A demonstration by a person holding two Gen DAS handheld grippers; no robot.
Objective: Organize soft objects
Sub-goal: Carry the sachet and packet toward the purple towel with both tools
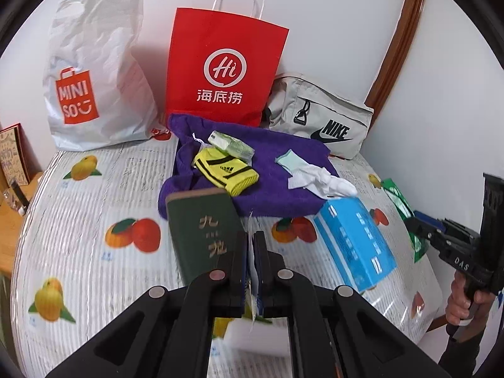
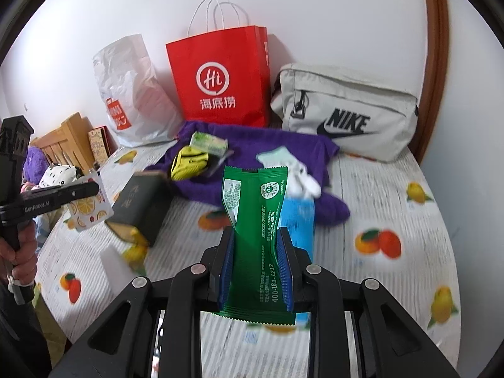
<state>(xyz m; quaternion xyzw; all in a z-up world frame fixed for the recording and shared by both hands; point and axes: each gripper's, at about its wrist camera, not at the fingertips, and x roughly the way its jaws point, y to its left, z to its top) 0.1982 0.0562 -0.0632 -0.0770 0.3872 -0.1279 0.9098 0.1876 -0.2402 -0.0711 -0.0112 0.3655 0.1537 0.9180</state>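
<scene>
Your right gripper (image 2: 256,249) pinches a green sachet (image 2: 253,220) at centre frame in the right wrist view; the blue pads (image 2: 285,271) press its two long edges and the packet stands upright between them, its top end above the fingertips.

Your left gripper (image 1: 251,252) is pressed together at lower centre of the left wrist view, with a thin white packet printed with citrus slices (image 2: 89,209) caught edge-on between the pads. In the right wrist view that packet hangs from the fingertips at the left of frame.

Behind both tools, at mid-frame, a purple towel (image 1: 277,170) lies on the fruit-print tablecloth (image 1: 94,208). On it rest a yellow sock (image 1: 225,170), a green-and-white tissue pack (image 1: 231,145) and a white sock (image 1: 318,176).

A dark green box (image 1: 204,236) and a blue tissue box (image 1: 356,242) touch the towel's near edge.

Along the wall in the upper frame stand a white Miniso bag (image 1: 94,72), a red paper bag (image 1: 223,66) and a grey Nike pouch (image 1: 324,116).
</scene>
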